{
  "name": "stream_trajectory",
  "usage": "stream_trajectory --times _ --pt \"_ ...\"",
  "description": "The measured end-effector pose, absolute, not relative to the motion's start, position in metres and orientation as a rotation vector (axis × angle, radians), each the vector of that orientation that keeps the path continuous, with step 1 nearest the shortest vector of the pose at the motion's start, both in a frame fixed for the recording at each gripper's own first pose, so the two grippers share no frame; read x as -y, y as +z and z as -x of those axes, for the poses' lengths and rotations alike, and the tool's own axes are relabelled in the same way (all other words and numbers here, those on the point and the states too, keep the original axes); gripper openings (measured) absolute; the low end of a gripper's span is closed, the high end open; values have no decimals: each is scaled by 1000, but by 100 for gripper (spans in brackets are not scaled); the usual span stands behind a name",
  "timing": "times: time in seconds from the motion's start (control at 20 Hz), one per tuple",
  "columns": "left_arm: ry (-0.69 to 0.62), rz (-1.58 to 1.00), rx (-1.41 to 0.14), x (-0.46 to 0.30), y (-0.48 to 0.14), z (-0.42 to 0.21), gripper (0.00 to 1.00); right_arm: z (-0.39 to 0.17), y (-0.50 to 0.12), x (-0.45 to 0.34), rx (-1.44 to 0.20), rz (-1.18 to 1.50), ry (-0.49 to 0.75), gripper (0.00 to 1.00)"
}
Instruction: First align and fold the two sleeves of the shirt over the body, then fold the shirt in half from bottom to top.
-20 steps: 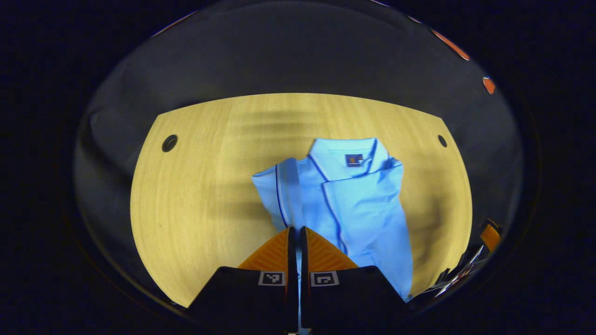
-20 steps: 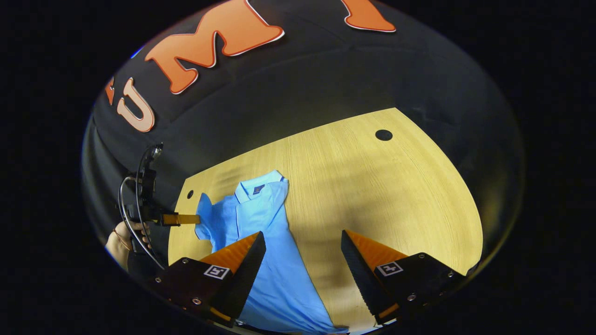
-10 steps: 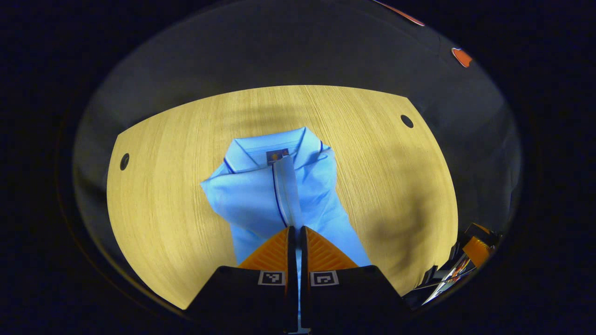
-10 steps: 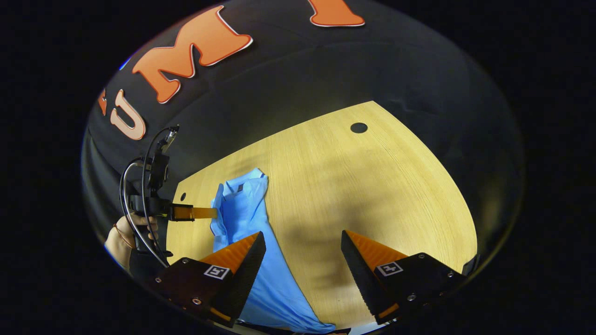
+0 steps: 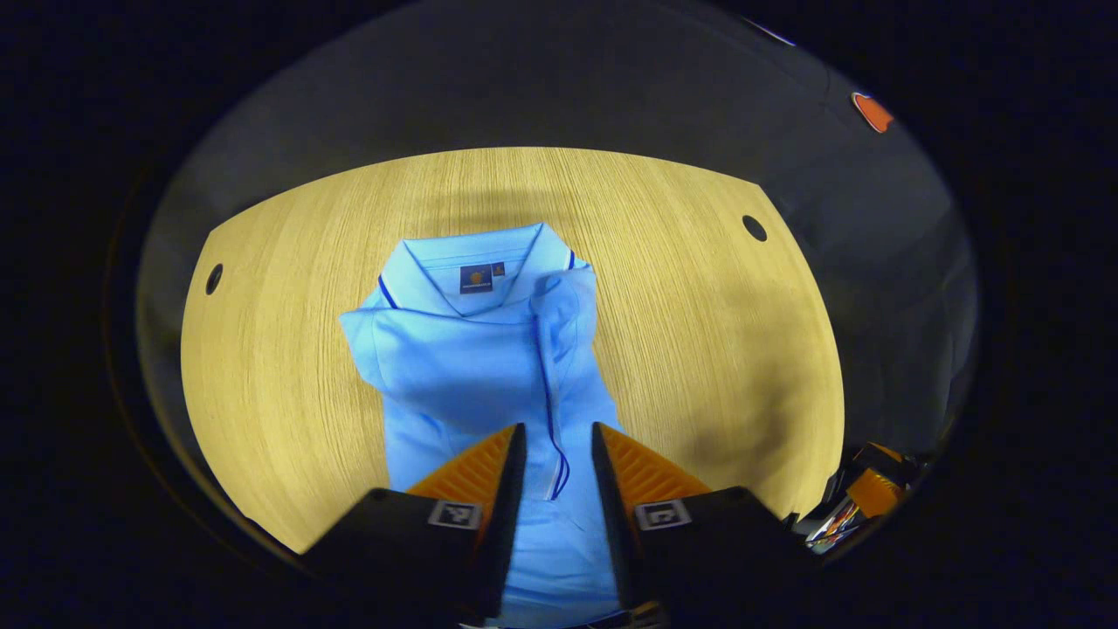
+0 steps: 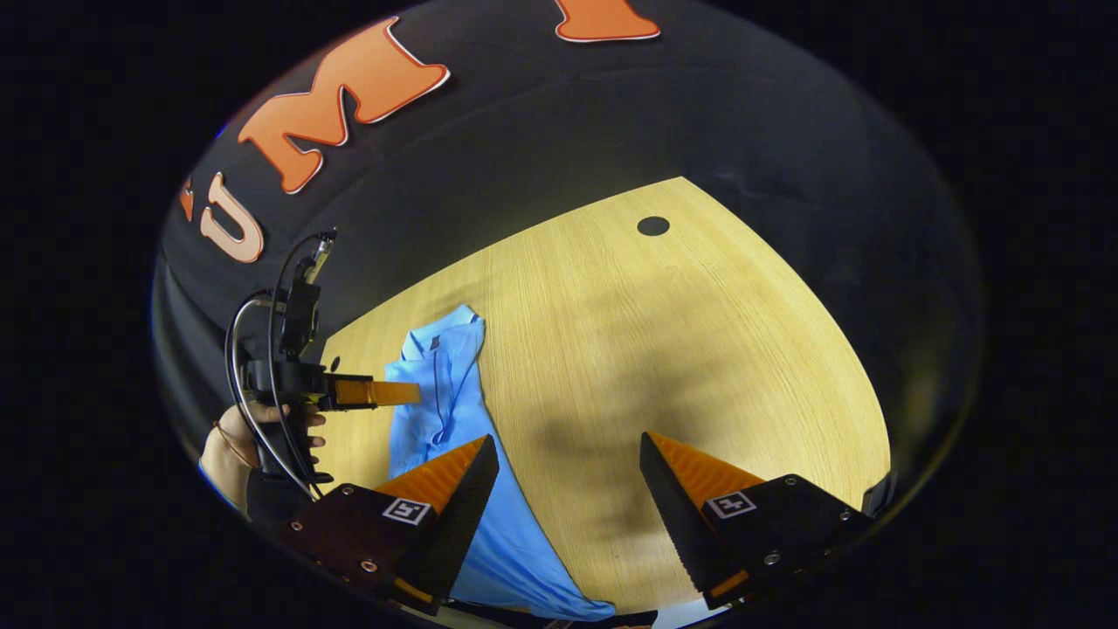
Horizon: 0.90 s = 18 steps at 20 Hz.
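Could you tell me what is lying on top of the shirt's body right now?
A folded sleeve lies across the shirt. Whatever is under it, including the other sleeve, is covered.

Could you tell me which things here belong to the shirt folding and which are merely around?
Job:
- shirt, sleeves folded over its body
- left hand-held gripper, open over it
- right hand-held gripper, open

Around:
- wooden table
- cable holes in it

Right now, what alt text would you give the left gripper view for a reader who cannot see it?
A light blue polo shirt lies collar-away on a wooden table, sleeves folded over its body. The left gripper hangs above the shirt's lower part, its fingers slightly apart with the sleeve's dark-trimmed edge showing between them.
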<state>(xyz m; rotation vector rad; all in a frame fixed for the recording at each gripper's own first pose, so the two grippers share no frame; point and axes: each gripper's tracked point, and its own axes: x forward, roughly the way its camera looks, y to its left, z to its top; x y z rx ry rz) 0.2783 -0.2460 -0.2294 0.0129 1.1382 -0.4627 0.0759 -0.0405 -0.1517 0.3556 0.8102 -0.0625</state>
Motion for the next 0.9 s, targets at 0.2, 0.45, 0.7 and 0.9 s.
stream_trajectory --times 0.2,0.45,0.7,0.9 --pt "-383 18 -1089 213 -217 -257 93 -65 -153 18 -837 -298 14 99" --pt "-295 67 -1054 156 -205 -211 100 -44 -163 -17 -883 -186 110 99" --pt "-246 94 -1085 102 -214 -159 100 -27 -175 -50 -921 -105 147 99" --pt "-258 67 -1121 73 -226 -114 100 3 -205 -67 -1005 -43 145 99"
